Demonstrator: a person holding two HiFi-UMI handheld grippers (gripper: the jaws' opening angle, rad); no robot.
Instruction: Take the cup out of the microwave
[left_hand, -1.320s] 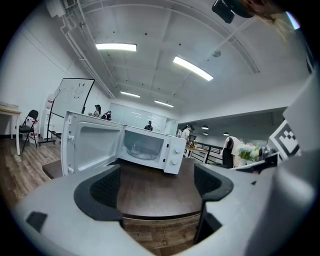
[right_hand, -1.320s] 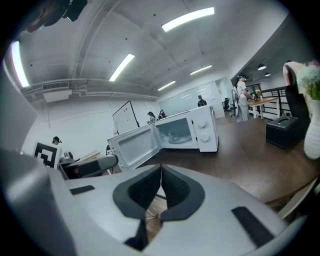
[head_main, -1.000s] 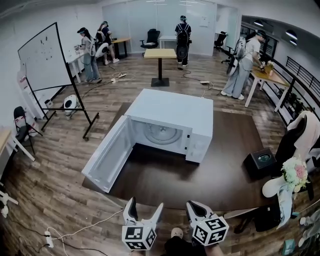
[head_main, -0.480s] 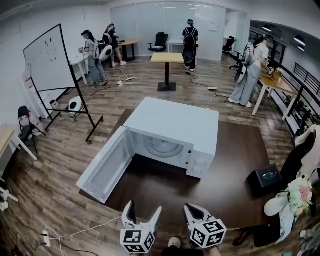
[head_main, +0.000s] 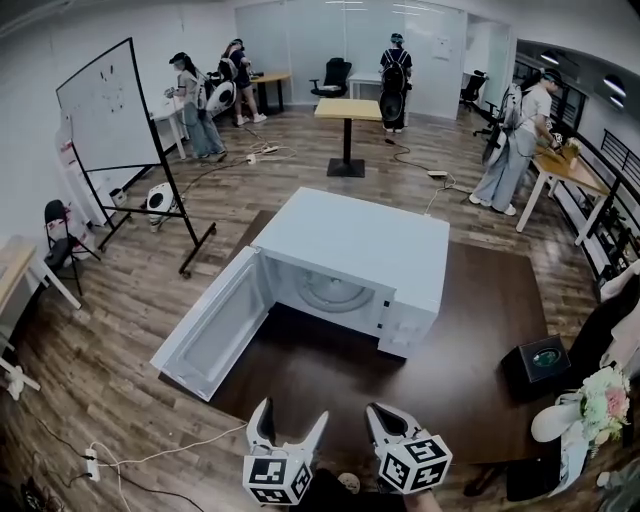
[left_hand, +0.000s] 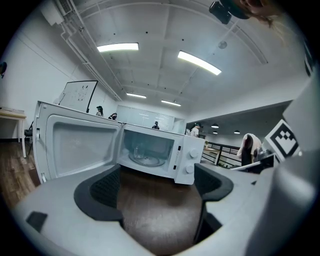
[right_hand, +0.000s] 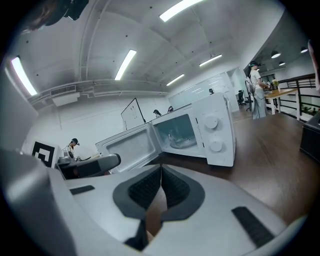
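A white microwave stands on a dark brown table, its door swung wide open to the left. In the cavity lies a glass turntable, and a clear cup seems to stand on it; the same cup shows faintly in the right gripper view. Both grippers hover near the table's front edge, well short of the microwave. My left gripper is open with nothing between its jaws. My right gripper is shut and empty.
A small black box with a green top sits at the table's right front corner, with a bunch of flowers beyond it. A whiteboard on a stand is at the left. A cable trails on the wooden floor. Several people stand far back.
The head view has shifted a little, so the microwave sits slightly further right in the picture. Both grippers stay near the front edge; nothing was taken hold of.
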